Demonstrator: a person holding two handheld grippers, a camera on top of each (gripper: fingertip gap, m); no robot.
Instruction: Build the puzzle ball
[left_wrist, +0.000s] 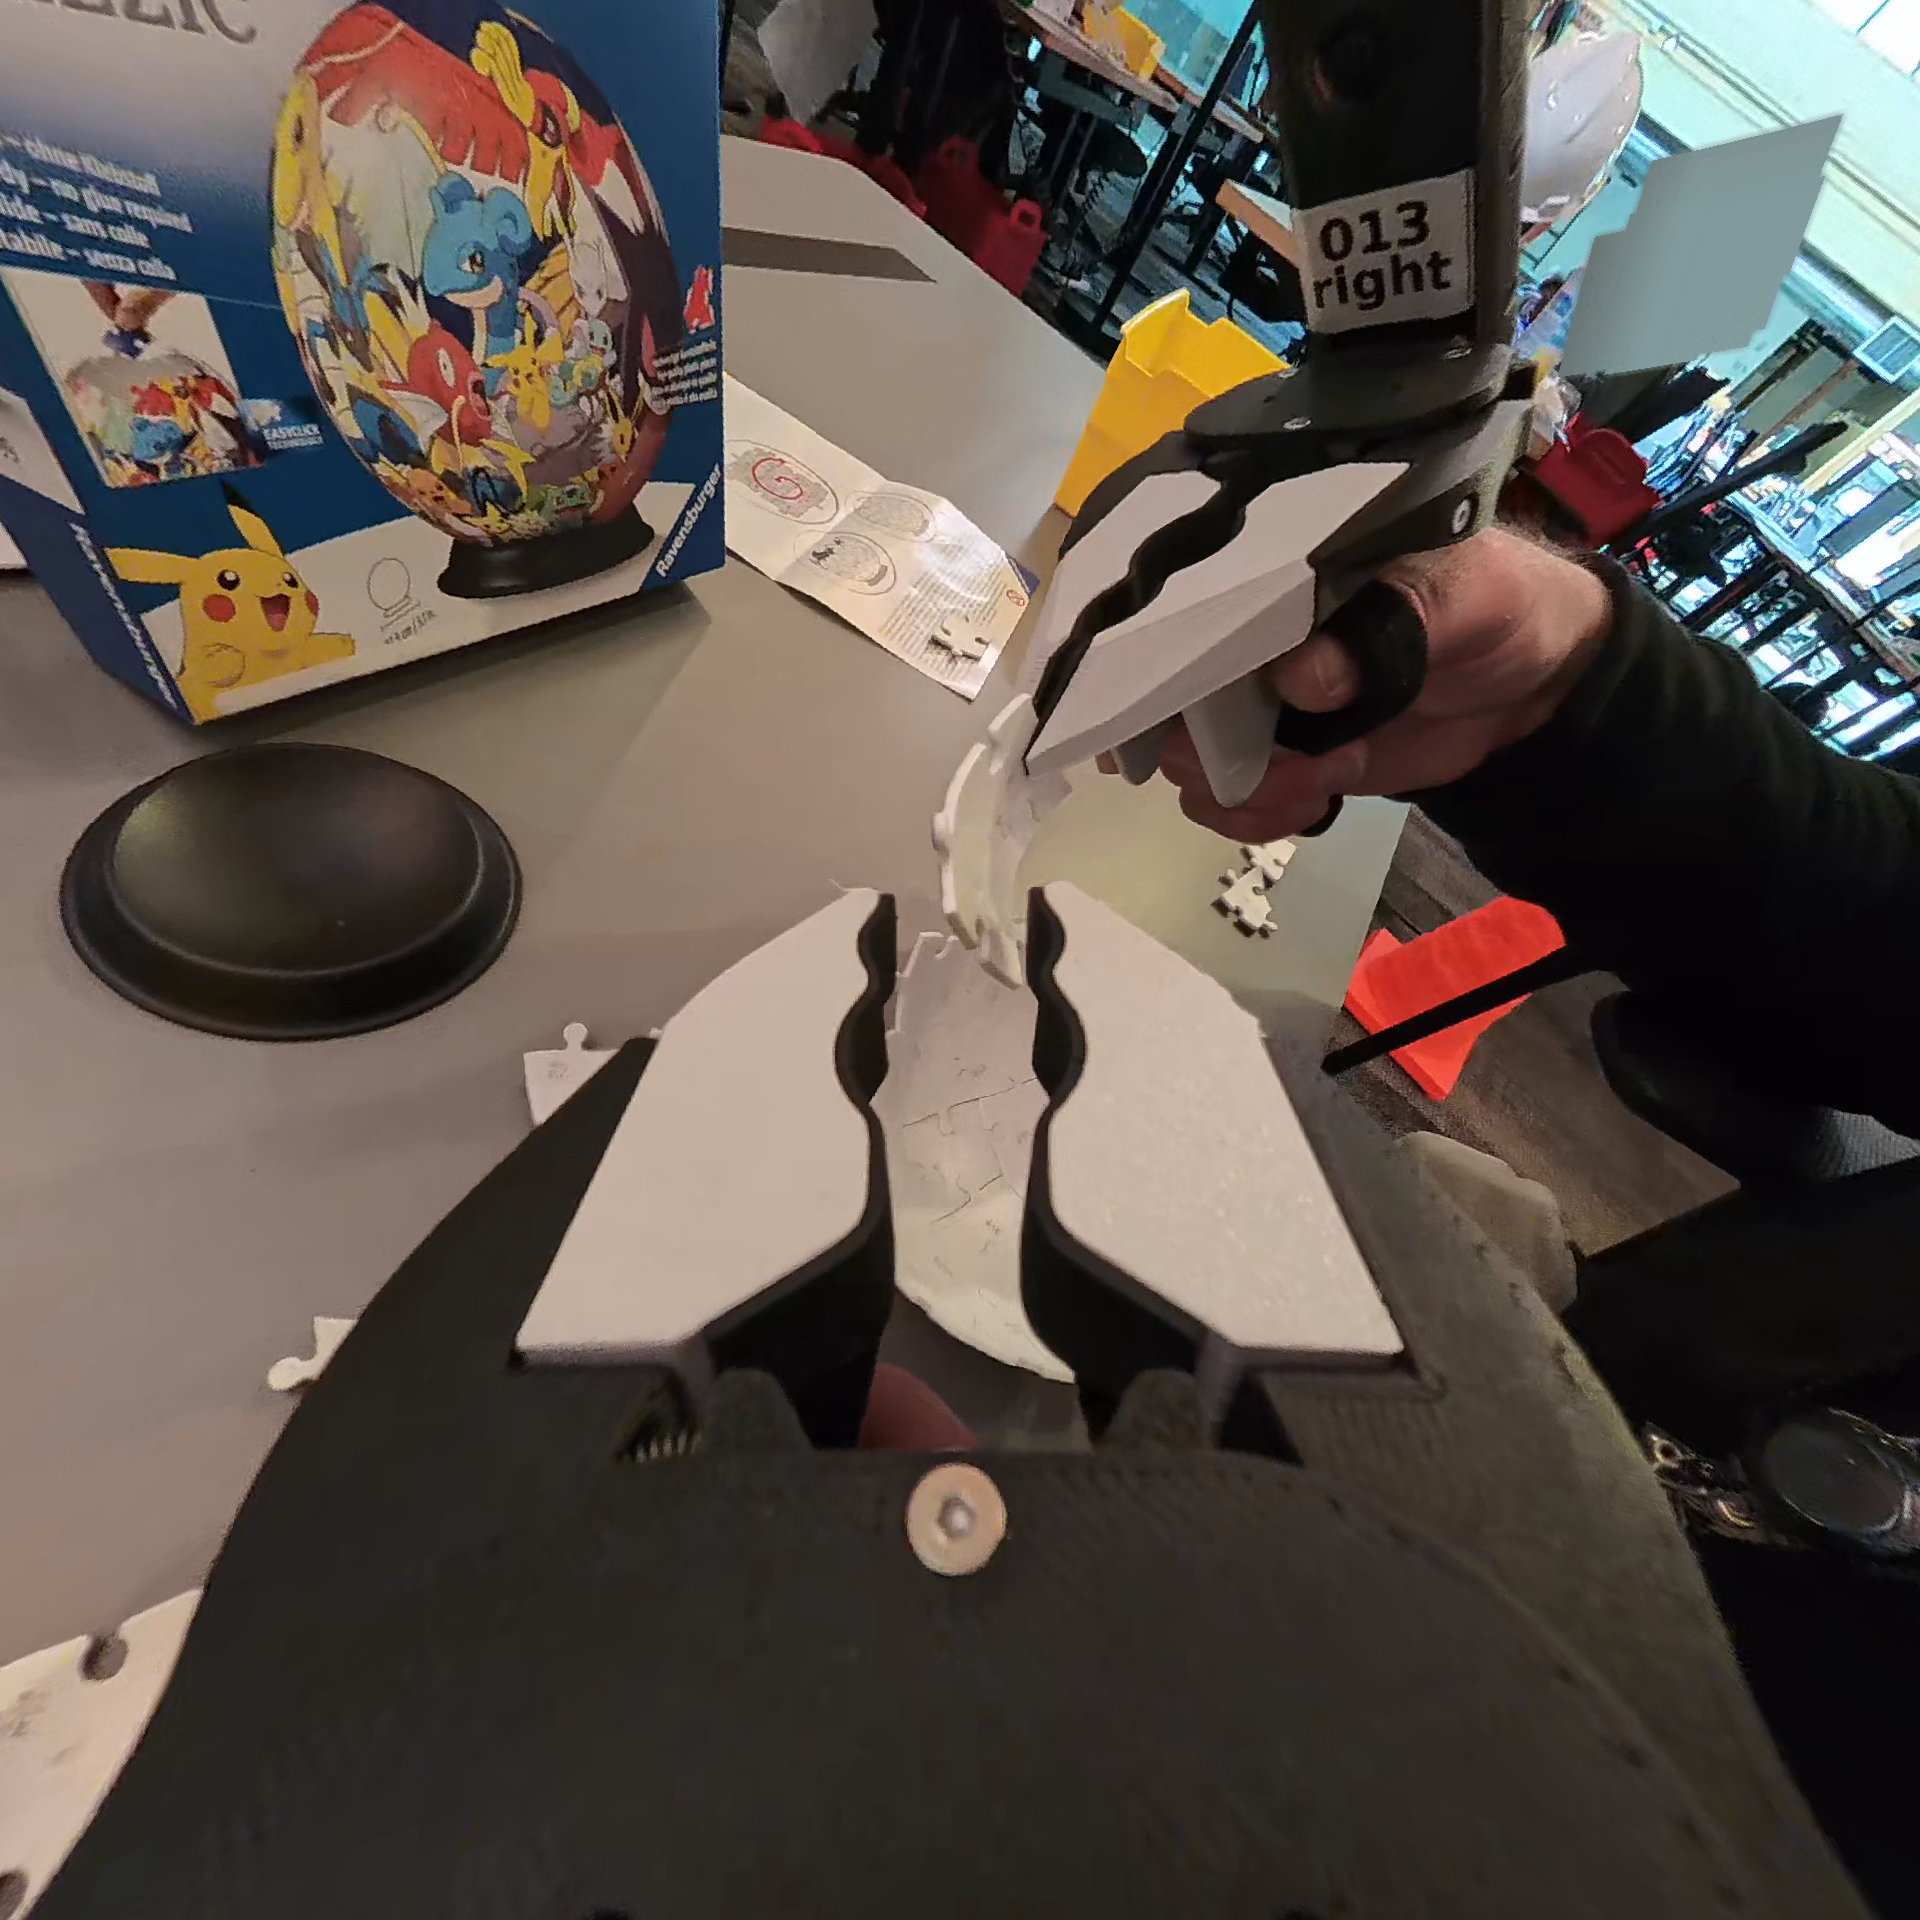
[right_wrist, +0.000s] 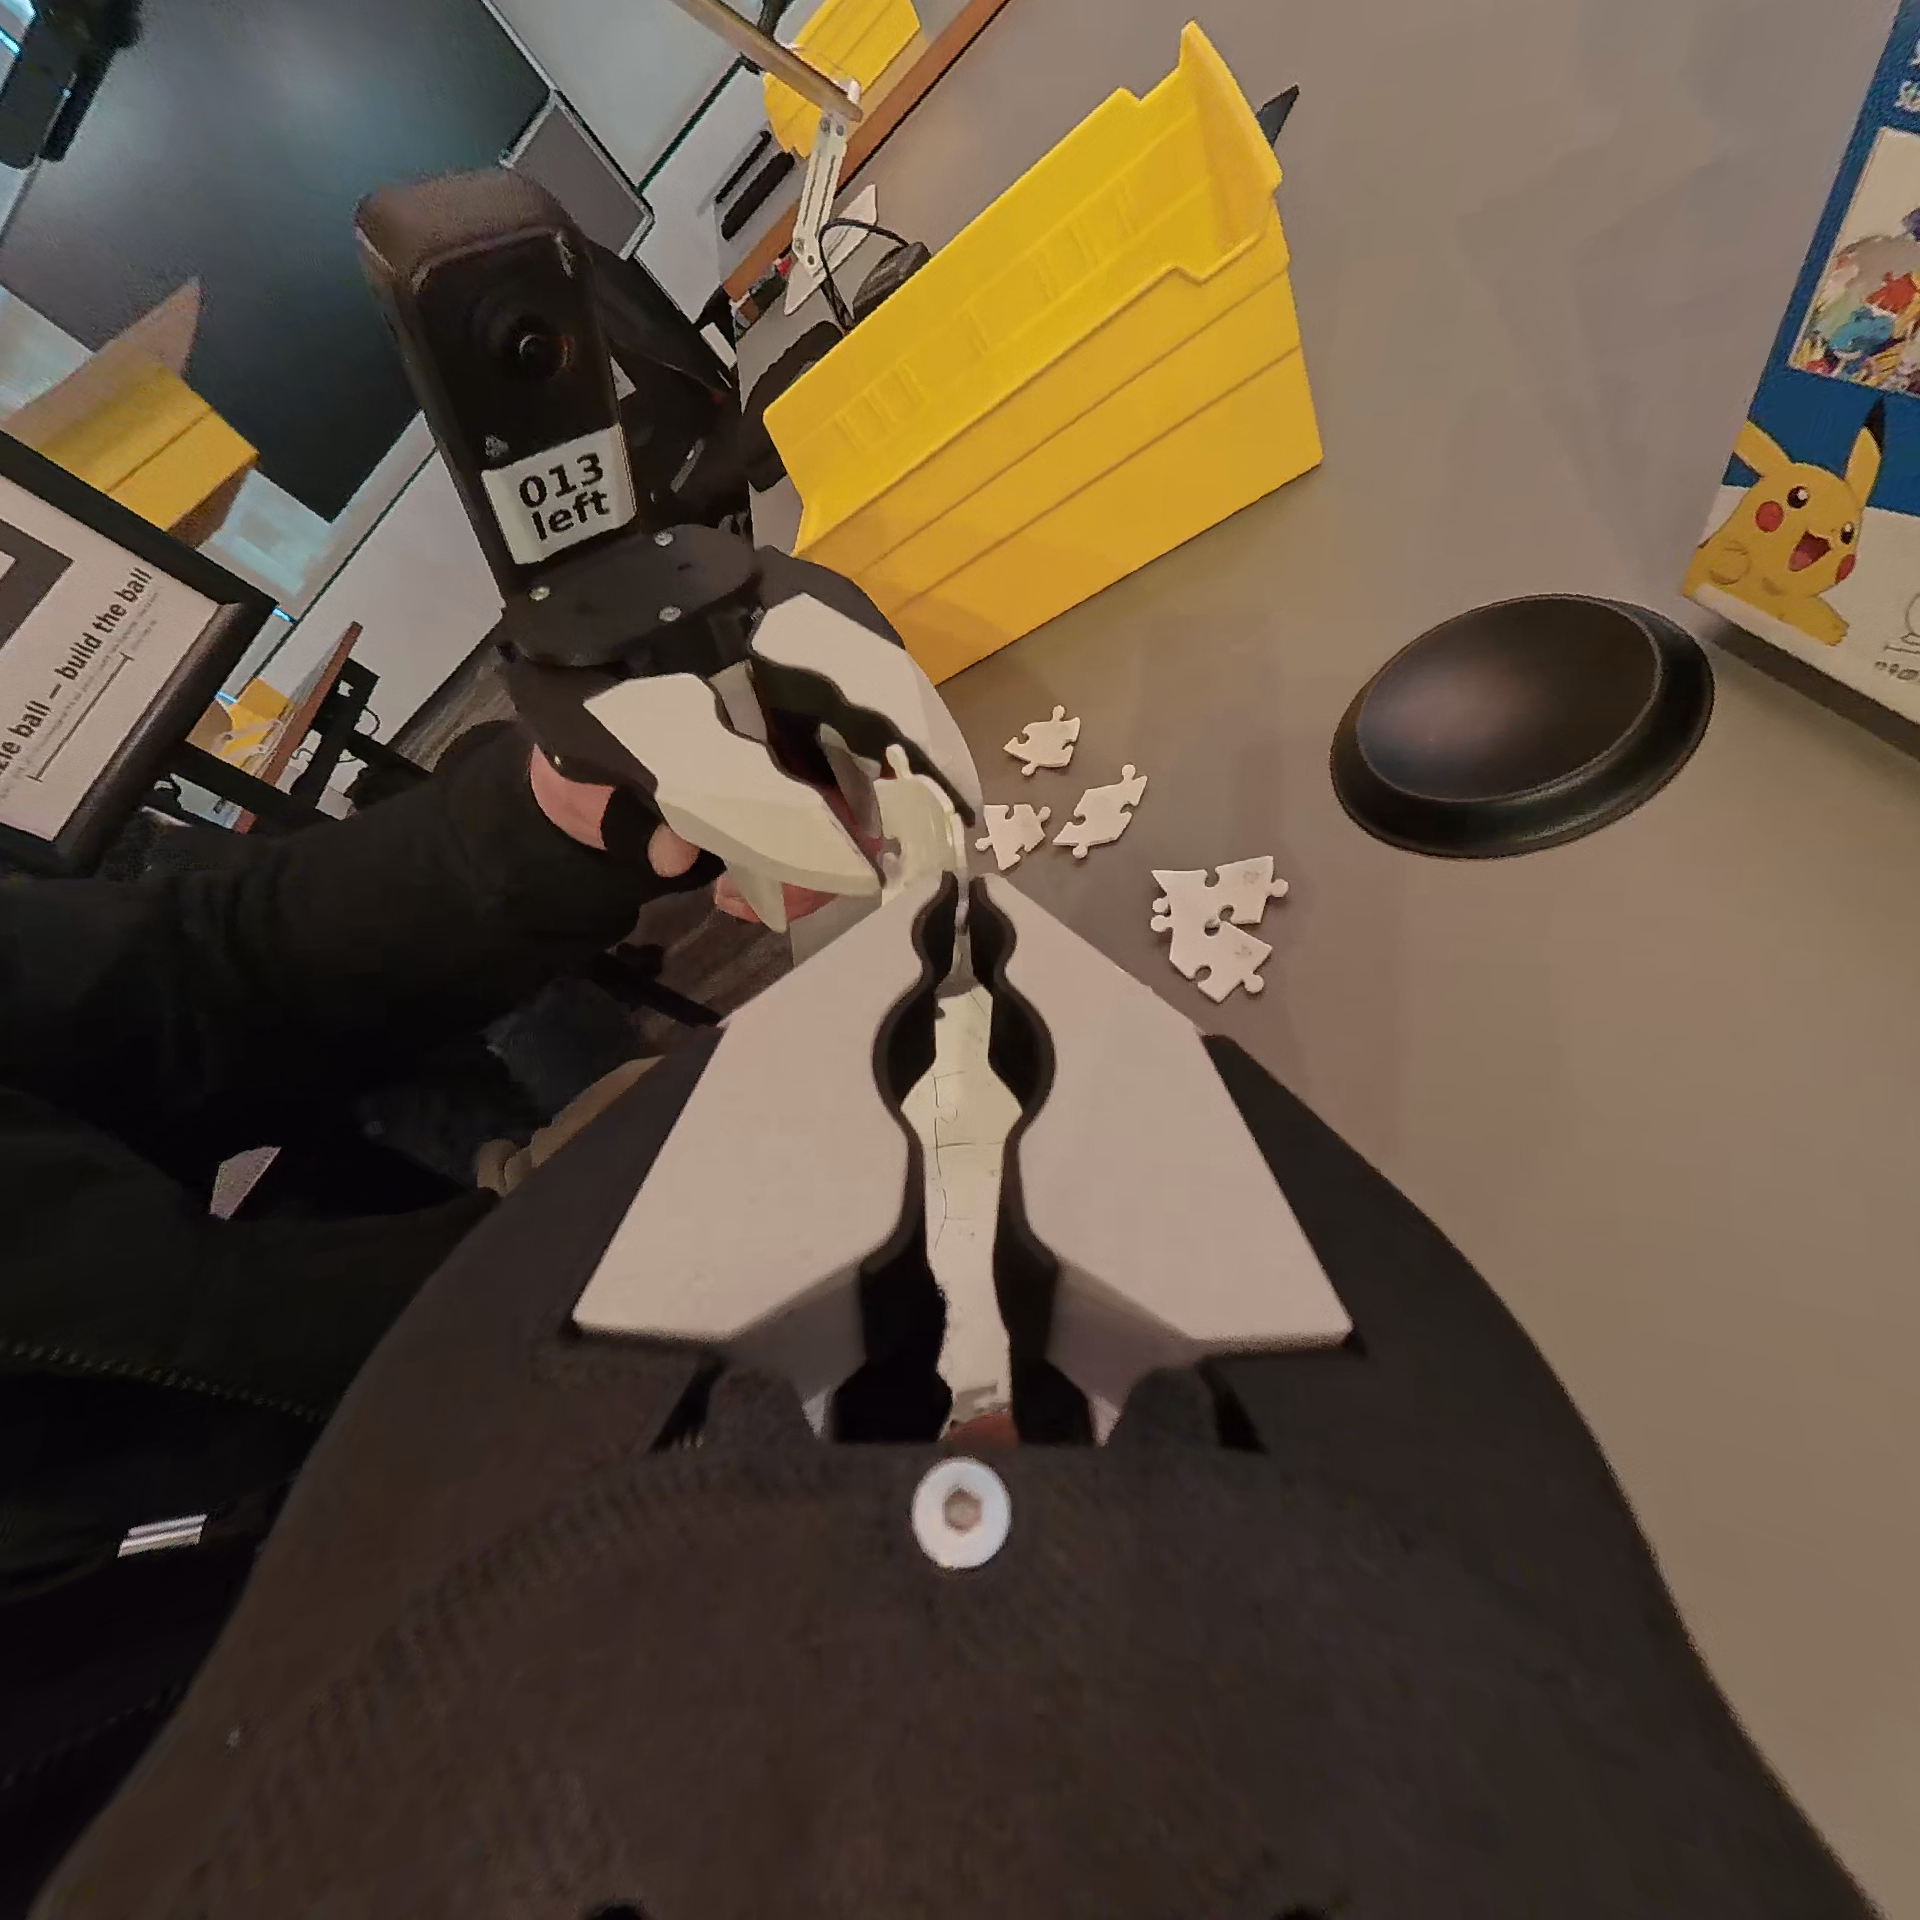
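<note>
My left gripper (left_wrist: 961, 914) is shut on a curved white section of joined puzzle pieces (left_wrist: 961, 1132), which lies between its fingers. My right gripper (left_wrist: 1031, 750) comes in from the upper right, shut on a second curved white strip of pieces (left_wrist: 982, 862). That strip's lower end meets the first section at my left fingertips. In the right wrist view, my right gripper (right_wrist: 961, 899) is closed on its strip (right_wrist: 966, 1195), and the left gripper (right_wrist: 925, 836) holds its section (right_wrist: 920, 821) tip to tip with it. Both are above the grey table's near edge.
The black round stand (left_wrist: 291, 888) sits on the grey table (left_wrist: 727, 790), with the puzzle box (left_wrist: 364, 343) behind it. A leaflet (left_wrist: 883, 540) and a yellow bin (right_wrist: 1039, 416) lie farther back. Loose white pieces (right_wrist: 1216, 925) lie near the grippers. A red object (left_wrist: 1444, 987) is off the table's edge. My left and right fingertips are right by each other.
</note>
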